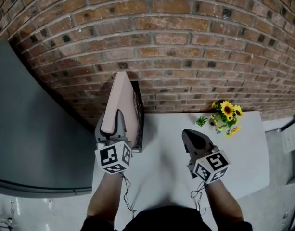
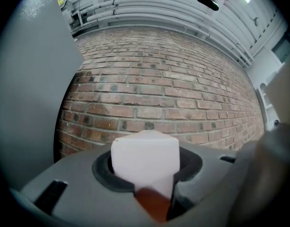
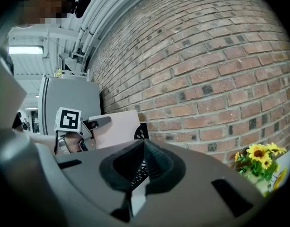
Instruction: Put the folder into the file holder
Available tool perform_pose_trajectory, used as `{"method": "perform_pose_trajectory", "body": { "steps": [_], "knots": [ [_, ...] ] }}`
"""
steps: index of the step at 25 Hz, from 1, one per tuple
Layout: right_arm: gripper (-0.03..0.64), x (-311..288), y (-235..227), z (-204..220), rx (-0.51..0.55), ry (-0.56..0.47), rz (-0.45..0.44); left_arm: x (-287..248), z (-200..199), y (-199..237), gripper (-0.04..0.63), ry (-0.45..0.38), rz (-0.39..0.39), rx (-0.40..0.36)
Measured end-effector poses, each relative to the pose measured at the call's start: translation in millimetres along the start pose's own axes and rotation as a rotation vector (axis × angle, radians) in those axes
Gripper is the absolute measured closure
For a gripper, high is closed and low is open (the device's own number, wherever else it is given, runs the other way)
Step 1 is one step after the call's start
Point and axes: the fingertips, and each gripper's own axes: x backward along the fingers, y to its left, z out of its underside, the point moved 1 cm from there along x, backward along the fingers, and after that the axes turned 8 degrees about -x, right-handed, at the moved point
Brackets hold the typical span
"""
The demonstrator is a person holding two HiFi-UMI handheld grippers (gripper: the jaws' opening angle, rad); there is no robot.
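Observation:
A pale pink folder [image 1: 121, 97] stands on end against the brick wall, and my left gripper [image 1: 119, 117] is shut on its near edge. In the left gripper view the folder [image 2: 145, 157] fills the gap between the jaws. The black mesh file holder [image 1: 138, 124] shows just right of the folder at the table's back left corner. How deep the folder sits in it is hidden. My right gripper [image 1: 191, 137] hovers over the middle of the table, shut and empty. Its own view shows the closed jaws [image 3: 144, 148], the folder [image 3: 118, 126] and the holder's mesh [image 3: 141, 131].
The white table [image 1: 161, 162] ends at a brick wall [image 1: 185, 47]. A small bunch of yellow sunflowers [image 1: 225, 115] stands at the back right, also visible as flowers [image 3: 260, 162] in the right gripper view. A grey panel [image 1: 27, 129] lies to the table's left.

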Motion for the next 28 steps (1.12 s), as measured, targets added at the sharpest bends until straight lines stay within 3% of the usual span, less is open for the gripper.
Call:
{"method": "perform_pose_trajectory", "body": {
  "steps": [14,28],
  "knots": [
    [0.614,5.6,-12.3,9.7,-0.015,0.020,0.032,-5.2,56.1,-5.6,0.420,0.078,-0.018,-0.011],
    [0.614,2.9,1.5,3.6,0.005,0.008,-0.036,8.3,48.5,-2.3,0.388,0.074,-0.016,-0.057]
  ]
}}
